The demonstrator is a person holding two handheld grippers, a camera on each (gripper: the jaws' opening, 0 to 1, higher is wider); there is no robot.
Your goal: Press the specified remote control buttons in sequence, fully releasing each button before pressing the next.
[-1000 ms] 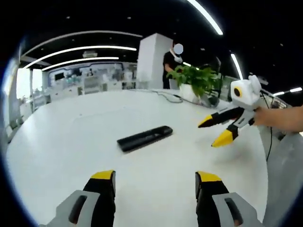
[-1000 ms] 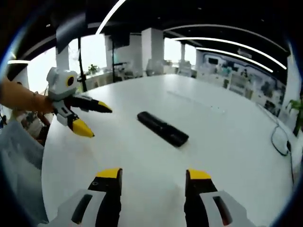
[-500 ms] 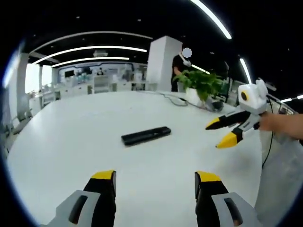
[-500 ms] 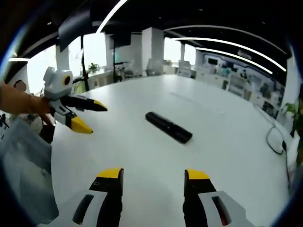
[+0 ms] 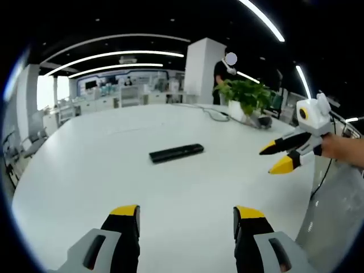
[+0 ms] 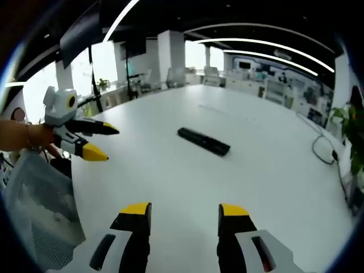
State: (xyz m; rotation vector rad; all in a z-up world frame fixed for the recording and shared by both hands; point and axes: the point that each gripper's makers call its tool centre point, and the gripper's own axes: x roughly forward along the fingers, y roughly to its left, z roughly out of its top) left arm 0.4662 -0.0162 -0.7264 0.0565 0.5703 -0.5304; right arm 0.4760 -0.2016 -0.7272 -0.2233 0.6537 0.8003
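A long black remote control lies flat on the round white table, seen also as the remote from the other side. My left gripper stands open well short of it, nothing between its yellow-tipped jaws. My right gripper is open too, also back from the remote. The right gripper comes in from the right of the left gripper view, held by a hand, jaws apart. The left gripper shows at the left of the right gripper view, jaws apart.
A potted green plant and a black cable sit at the table's far side. A person stands by a white pillar behind it. A mesh chair back is at the table's near edge.
Both views have pulled back from the remote, which now looks smaller and farther off. The remote has not moved on the table. Both grippers stay open.
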